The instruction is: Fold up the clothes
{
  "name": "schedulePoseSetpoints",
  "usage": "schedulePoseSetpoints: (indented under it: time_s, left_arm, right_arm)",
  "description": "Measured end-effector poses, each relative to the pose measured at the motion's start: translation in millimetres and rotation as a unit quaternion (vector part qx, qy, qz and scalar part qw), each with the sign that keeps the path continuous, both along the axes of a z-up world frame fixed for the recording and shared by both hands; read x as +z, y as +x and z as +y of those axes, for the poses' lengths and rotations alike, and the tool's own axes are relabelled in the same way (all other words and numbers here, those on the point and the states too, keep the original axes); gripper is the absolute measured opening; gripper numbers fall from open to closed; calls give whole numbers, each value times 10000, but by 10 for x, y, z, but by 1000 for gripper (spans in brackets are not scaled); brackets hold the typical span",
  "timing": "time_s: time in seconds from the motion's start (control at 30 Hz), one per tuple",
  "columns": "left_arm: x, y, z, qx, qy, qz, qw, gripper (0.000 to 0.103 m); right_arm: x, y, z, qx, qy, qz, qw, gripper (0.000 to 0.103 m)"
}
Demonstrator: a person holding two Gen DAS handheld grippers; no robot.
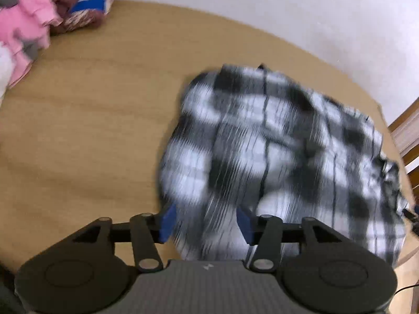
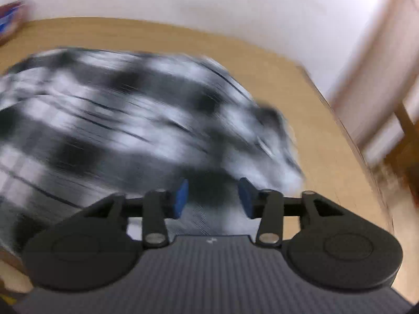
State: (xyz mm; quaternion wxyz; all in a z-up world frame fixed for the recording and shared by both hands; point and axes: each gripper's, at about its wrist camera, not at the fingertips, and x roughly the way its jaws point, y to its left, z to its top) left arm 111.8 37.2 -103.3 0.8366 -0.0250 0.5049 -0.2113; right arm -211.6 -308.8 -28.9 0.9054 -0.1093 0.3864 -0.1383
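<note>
Plaid shirt (image 1: 275,144), a soft woven garment in black, grey and white checks, lies rumpled in a rough mound on the right half of a pale wood-grain table (image 1: 91,130), filling the centre-right of the left wrist view. The left gripper (image 1: 207,225) hovers over its near edge, blue pads parted about halfway, cloth showing between them but not pinched. Across the shirt, the right gripper (image 2: 213,198) stands likewise half open above dark checks, clasping nothing. At upper left sit a pink garment (image 1: 23,26) and a maroon garment (image 1: 81,5) with a blue patch, both cut off by the frame. Motion blur smears the weave, hiding collar, sleeves and buttons.
</note>
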Motion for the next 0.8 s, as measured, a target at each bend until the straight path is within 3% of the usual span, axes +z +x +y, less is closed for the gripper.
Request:
schedulePoseSetpoints:
  time_s: [0.13,0.23,0.33,0.37,0.43,0.47,0.5,0.57,0.7,0.8]
  left_arm:
    - [-40,359,-535,-327,9,-237,9992,58]
    - [-193,599,-987,-466,173,-123,9987,59]
    - [-373,767,-1231,-494,422,41,9979,59]
    - [-429,796,-1282,-526,508,53,9973,63]
    - [-440,826,-1353,-705,555,-142,9959,70]
    - [-454,844,-1384,-779,571,-154,9952,68]
    - [-454,833,-1402,-845,560,-270,9945,61]
    - [-461,795,-1444,-956,594,-395,9929,17]
    - [-370,767,-1334,-619,540,-487,9954,10]
    - [-336,825,-1115,-84,1175,-640,9910,5]
  right_arm:
    - [-4,603,477,1670,84,-232,9856,49]
    - [-9,1080,707,2571,658,-244,9638,49]
    - [-95,1463,877,3278,1168,-85,9375,49]
    - [-123,1529,941,3454,1232,-45,9303,49]
    - [-233,1692,1031,3701,1210,53,9210,49]
    - [-291,1780,1052,3741,1210,148,9194,49]
    - [-341,1850,1053,3744,1219,252,9189,49]
    - [-415,1961,1051,3713,1244,408,9192,49]
    - [-428,2011,1051,3400,1201,377,9320,49]
    - [-428,2059,1096,3276,1094,340,9378,49]
